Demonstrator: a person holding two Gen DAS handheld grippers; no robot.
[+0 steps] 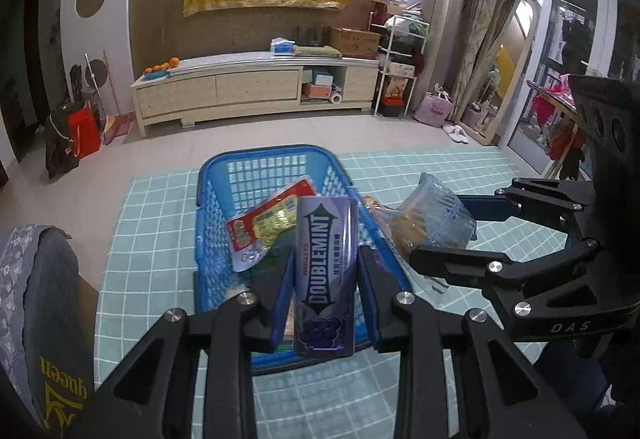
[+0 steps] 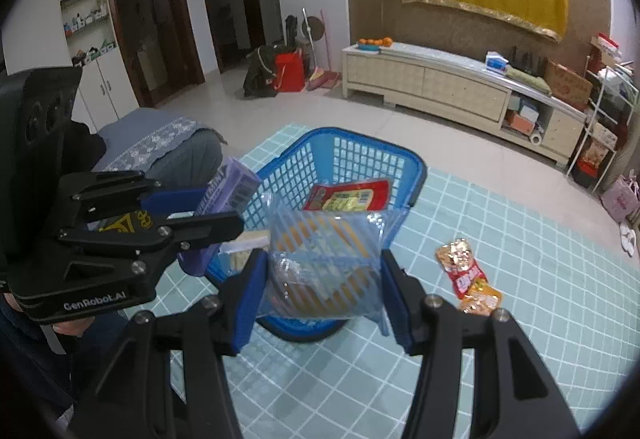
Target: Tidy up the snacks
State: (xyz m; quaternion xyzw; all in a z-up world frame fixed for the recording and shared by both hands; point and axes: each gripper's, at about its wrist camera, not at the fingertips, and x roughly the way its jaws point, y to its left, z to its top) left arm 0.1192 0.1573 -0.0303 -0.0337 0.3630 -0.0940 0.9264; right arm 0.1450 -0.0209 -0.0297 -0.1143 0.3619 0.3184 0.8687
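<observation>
A blue plastic basket (image 1: pixel 224 175) (image 2: pixel 416 167) stands on the teal checked cloth. A red and yellow snack packet (image 1: pixel 264 223) (image 2: pixel 348 197) lies inside it. My left gripper (image 1: pixel 326 259) is shut on a purple Doublemint gum pack (image 1: pixel 324 271), held over the basket's near side; the pack also shows in the right wrist view (image 2: pixel 230 187). My right gripper (image 2: pixel 320 271) is shut on a clear blue-striped snack bag (image 2: pixel 324 259) (image 1: pixel 436 215), held over the basket's right rim.
Two small orange-red snack packets (image 2: pixel 466 271) lie on the cloth right of the basket. A grey cushioned seat (image 2: pixel 160 147) is to the left. A low cabinet (image 1: pixel 256 87) and shelves stand along the far wall.
</observation>
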